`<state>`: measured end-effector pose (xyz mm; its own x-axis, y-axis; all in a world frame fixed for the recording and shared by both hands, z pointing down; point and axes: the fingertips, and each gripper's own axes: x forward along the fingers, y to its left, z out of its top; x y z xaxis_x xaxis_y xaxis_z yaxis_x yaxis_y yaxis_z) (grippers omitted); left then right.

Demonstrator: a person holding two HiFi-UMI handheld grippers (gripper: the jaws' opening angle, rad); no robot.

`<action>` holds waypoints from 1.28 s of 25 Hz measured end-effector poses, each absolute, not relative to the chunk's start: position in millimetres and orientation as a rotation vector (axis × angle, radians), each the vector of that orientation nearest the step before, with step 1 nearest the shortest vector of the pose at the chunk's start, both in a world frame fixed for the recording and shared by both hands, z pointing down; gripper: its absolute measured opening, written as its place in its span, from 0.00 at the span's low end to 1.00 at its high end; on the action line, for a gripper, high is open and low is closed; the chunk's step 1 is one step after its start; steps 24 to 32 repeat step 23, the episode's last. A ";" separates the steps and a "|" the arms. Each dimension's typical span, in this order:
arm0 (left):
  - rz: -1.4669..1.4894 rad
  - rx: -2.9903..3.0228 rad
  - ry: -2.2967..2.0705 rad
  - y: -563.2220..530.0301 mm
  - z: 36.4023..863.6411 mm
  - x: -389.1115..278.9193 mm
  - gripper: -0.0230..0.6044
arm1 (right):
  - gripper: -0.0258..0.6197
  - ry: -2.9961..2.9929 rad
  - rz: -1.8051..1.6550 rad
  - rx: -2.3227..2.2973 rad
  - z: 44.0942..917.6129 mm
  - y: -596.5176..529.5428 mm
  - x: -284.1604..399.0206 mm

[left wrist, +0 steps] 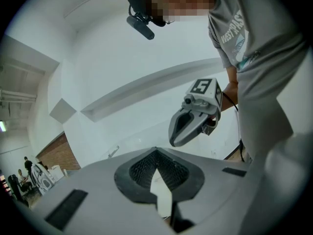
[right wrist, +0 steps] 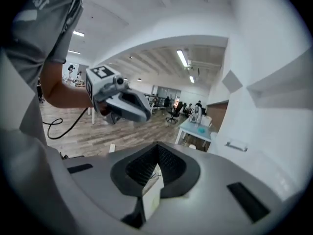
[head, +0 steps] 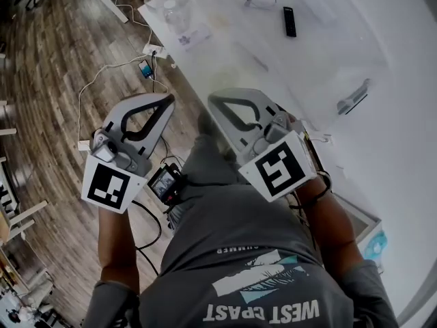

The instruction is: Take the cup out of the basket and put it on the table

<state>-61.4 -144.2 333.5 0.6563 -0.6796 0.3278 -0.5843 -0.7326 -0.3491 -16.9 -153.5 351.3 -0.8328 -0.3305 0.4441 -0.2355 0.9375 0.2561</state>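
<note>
No cup or basket can be told for sure. A clear plastic container (head: 175,9) stands on the far corner of the white table (head: 382,149), and its contents are too faint to name. My left gripper (head: 166,101) is held close to my body over the wood floor, shut and holding nothing. My right gripper (head: 214,101) is beside it at the table's near edge, also shut and holding nothing. In the left gripper view the jaws (left wrist: 156,152) meet at the tip, with the right gripper (left wrist: 176,137) ahead. In the right gripper view the jaws (right wrist: 157,146) are closed too.
A black remote (head: 289,21) and a grey tool (head: 353,98) lie on the table. Cables and a power strip (head: 151,50) run across the wood floor (head: 48,80) to the left. A small screen device (head: 166,181) hangs at my waist.
</note>
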 end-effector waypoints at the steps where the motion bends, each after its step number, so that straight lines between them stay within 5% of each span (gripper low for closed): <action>1: -0.654 -2.652 1.020 -141.6 328.8 -59.1 0.05 | 0.06 -2.618 -0.287 0.418 334.8 -149.0 -15.0; 12: -0.611 -2.582 0.905 -120.7 273.0 -55.9 0.05 | 0.06 -2.689 -0.356 0.586 255.1 -111.3 -1.8; 32: -0.522 -2.628 0.719 -83.5 260.0 -98.9 0.05 | 0.06 -2.595 -0.282 0.820 245.6 -76.5 -33.8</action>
